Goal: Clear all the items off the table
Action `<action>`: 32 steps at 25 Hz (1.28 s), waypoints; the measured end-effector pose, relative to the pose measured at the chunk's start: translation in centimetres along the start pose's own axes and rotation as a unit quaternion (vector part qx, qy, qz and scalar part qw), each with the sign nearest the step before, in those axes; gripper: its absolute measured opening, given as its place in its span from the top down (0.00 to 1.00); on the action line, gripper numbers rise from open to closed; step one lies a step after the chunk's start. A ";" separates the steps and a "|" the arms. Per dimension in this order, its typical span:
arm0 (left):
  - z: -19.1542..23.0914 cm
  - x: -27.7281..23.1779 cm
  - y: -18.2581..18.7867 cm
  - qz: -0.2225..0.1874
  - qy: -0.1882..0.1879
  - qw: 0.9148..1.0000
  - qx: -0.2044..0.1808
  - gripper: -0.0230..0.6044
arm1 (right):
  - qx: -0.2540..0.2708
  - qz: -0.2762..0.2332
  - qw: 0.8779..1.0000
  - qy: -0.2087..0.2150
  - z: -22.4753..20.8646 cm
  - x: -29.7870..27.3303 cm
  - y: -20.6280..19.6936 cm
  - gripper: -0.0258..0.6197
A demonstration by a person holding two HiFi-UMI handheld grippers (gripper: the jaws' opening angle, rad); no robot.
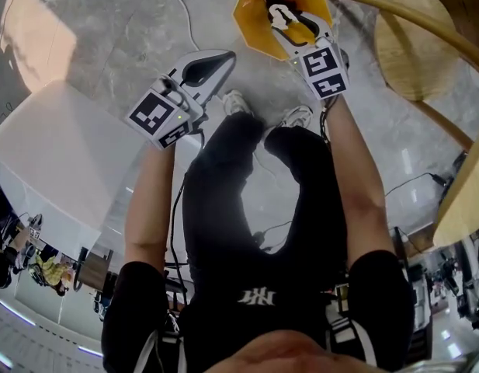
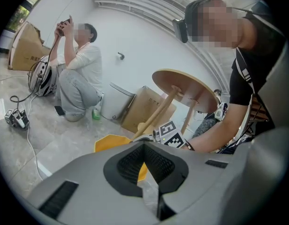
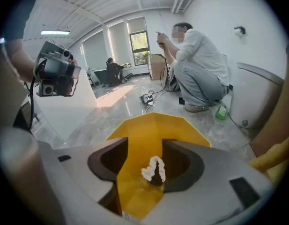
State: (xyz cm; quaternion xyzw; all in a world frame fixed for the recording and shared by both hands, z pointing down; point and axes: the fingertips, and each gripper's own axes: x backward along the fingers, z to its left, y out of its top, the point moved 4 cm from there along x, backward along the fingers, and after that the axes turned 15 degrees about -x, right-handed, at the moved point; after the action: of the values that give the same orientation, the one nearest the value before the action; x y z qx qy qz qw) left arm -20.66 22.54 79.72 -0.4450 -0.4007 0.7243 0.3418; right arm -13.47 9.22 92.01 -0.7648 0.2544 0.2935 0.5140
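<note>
Right gripper (image 3: 145, 142) was found half open over the bin (image 3: 149, 123), a white scrap (image 3: 152, 168) lying loose between its jaws (apparently mid-drop). Left gripper (image 2: 144, 145) was closed, with nothing plainly held. What remained on the table (image 2: 181, 86) was not shown.

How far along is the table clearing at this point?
Done: cannot tell; the table shows mostly from below. In hand: the right gripper hangs over the yellow bin, jaws apart, a white scrap between them, apparently being dropped. The left gripper is shut and empty. Still to do: unknown, as the tabletop hardly shows.
</note>
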 end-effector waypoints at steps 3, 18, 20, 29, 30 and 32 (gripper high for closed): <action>-0.7 1.2 2.2 -0.005 0.004 1.000 0.001 0.94 | -0.007 -0.002 1.000 -0.002 0.7 1.7 1.3 0.65; -10.3 10.4 29.0 -0.063 -0.004 0.998 -0.029 0.94 | -0.022 -0.135 0.988 0.076 16.6 32.1 21.7 0.96; -11.7 11.0 35.2 -0.082 -0.016 0.995 -0.054 0.94 | -0.010 -0.173 0.983 0.062 16.8 38.5 26.3 0.96; -21.6 11.5 52.2 -0.114 -0.081 0.982 -0.131 0.94 | -0.005 -0.315 0.949 -0.012 16.4 60.3 34.0 0.96; -22.7 10.8 53.3 -0.118 -0.092 0.979 -0.136 0.94 | -0.006 -0.326 0.945 -0.025 15.8 62.0 34.1 0.96; -25.0 8.8 55.1 -0.123 -0.118 0.975 -0.144 0.94 | -0.013 -0.348 0.936 -0.053 14.2 65.1 33.5 0.96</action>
State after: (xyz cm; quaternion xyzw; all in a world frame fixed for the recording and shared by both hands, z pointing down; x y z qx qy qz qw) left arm -8.60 12.41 20.60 -0.3487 -0.5900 0.6586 0.3107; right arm 6.11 5.38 20.15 -0.7955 -0.0593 0.1395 0.5867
